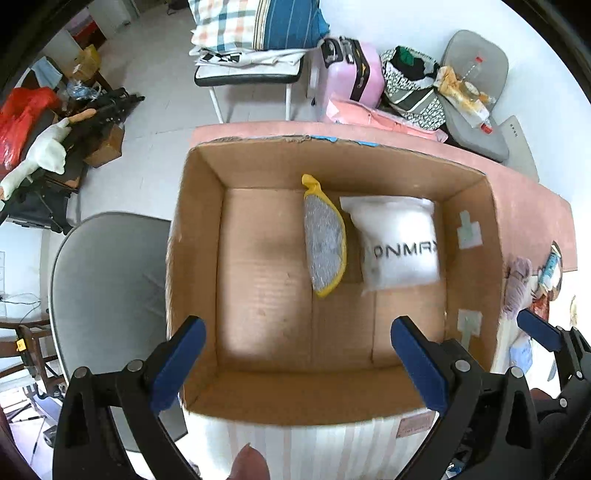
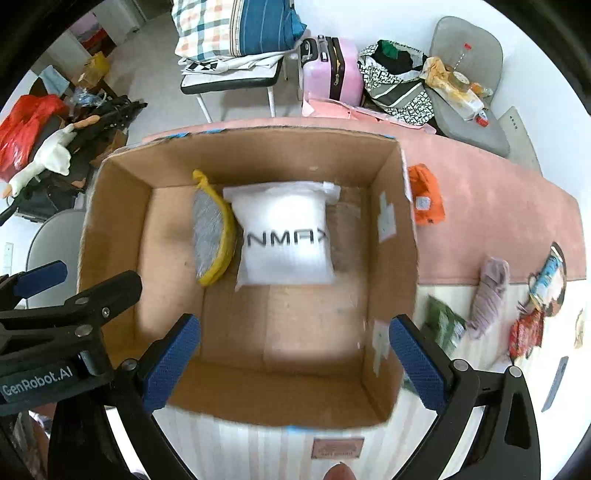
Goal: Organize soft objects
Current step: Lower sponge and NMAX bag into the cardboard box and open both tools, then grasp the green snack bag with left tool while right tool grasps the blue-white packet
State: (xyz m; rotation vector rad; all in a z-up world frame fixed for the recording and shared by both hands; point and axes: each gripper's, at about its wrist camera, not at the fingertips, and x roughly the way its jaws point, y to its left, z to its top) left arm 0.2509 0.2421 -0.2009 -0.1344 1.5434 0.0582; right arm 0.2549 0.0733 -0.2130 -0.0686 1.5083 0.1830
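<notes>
1. An open cardboard box [image 1: 332, 398] sits on a surface [image 2: 480, 206] partly covered by a pink cloth, seen from above through both wrist cameras.
2. The left hand-held gripper [image 1: 295, 365] hovers over the near edge of the box, its blue-padded fingers [image 1: 177, 365] spread wide with nothing between them.
3. The right hand-held gripper [image 2: 293, 362] hovers beside it over the same near edge, its fingers [image 2: 415, 362] likewise spread apart and holding nothing.
4. Inside the box, toward the far wall, lies a white soft pack [image 1: 397, 242] printed with black letters.
5. Just to its left, touching it, a yellow-edged grey item [image 1: 325, 240] lies on the box floor.
6. The near half of the box floor is bare cardboard.
7. Outside the box, on the pink cloth by its right wall, lies an orange soft item [image 2: 426, 195].
8. Further right and nearer, a mauve rolled cloth [image 2: 487, 295] lies on the surface, with a green packet [image 2: 445, 325] just to its left and a red packet [image 2: 526, 330] to its right.
9. Beyond the surface stand a pink suitcase [image 2: 332, 70], a chair stacked with folded bedding [image 2: 236, 29], and a grey chair [image 2: 469, 92] carrying bags.
10. A white plush goose [image 2: 44, 158] rests on clutter at the far left.
</notes>
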